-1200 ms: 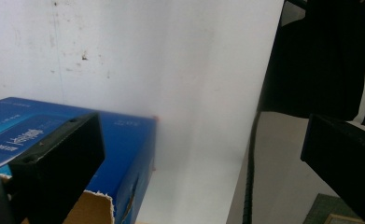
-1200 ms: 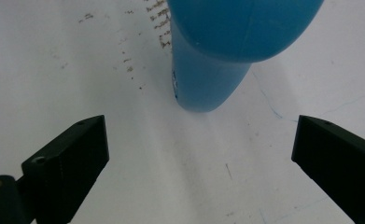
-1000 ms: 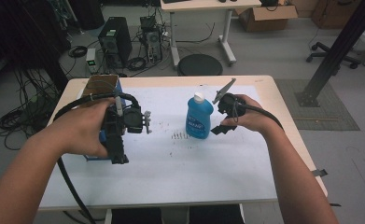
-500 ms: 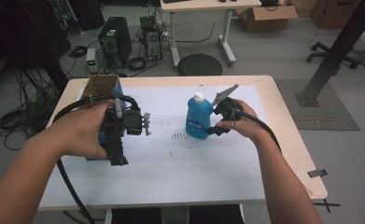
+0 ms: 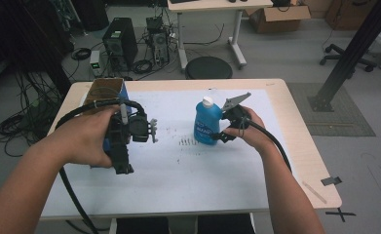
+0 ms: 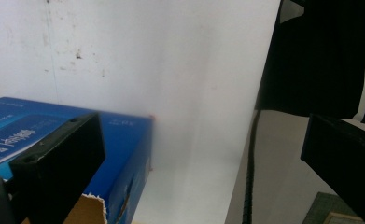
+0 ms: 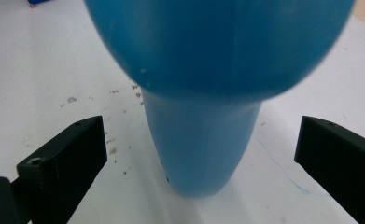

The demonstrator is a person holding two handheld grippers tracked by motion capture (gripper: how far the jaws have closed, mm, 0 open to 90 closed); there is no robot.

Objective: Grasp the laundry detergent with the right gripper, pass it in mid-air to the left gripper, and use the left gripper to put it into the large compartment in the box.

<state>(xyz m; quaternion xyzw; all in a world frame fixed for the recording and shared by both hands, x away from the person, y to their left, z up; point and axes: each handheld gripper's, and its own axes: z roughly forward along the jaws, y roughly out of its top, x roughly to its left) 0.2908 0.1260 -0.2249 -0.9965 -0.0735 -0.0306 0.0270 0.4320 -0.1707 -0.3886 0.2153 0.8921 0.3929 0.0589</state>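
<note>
A blue bottle point(image 5: 206, 124) with a white cap stands upright on the white sheet point(image 5: 178, 180) near the table's middle. My right gripper point(image 5: 220, 132) is right beside it, on its right. In the right gripper view the blue bottle point(image 7: 203, 88) looms close, and my right gripper point(image 7: 201, 161) is open with one jaw on each side of its base, neither touching. My left gripper point(image 5: 124, 146) hovers over the table's left part, in front of a blue cardboard box point(image 5: 105, 95). In the left gripper view my left gripper point(image 6: 201, 163) is open and empty, with the blue box point(image 6: 119, 140) beside its left jaw.
Small dark specks point(image 5: 185, 142) lie on the sheet left of the bottle. Beyond the table's far edge stand a round black stool point(image 5: 208, 67), computer towers point(image 5: 119, 41) with cables, and another desk. A black post point(image 5: 353, 53) rises at the right.
My right gripper has moved left toward the bottle, so that its jaws now stand on either side of the bottle. The left gripper has stayed in place.
</note>
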